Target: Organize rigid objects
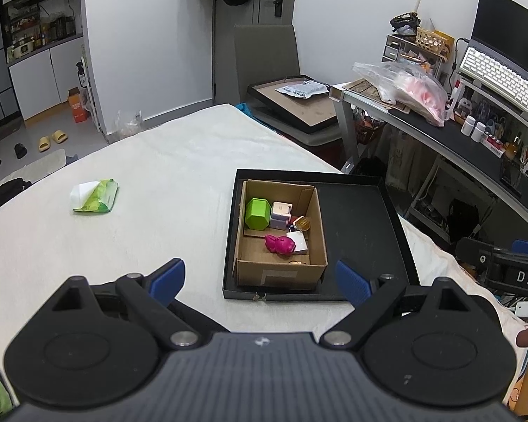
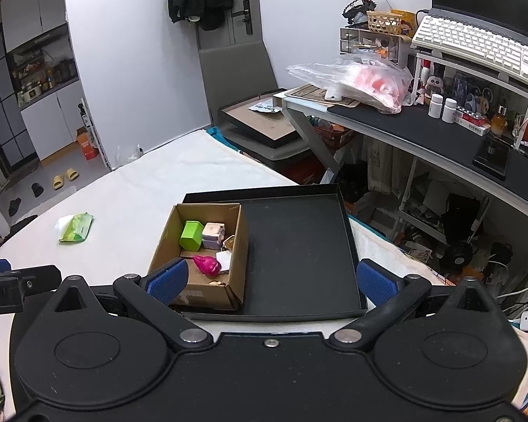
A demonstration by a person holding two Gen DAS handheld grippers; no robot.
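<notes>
The left gripper (image 1: 260,281) is held level with its blue-padded fingers (image 1: 168,280) spread wide and nothing between them. The right gripper (image 2: 272,281) is posed the same way, fingers (image 2: 377,281) wide apart, gripping nothing

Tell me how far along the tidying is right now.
Done, it seems: the green block, pink toy and other small things sit in the cardboard box, which stands in the left part of the black tray. In hand: nothing; the left tool and right tool are both open. Left, perhaps: the green packet lying on the white bed.
</notes>
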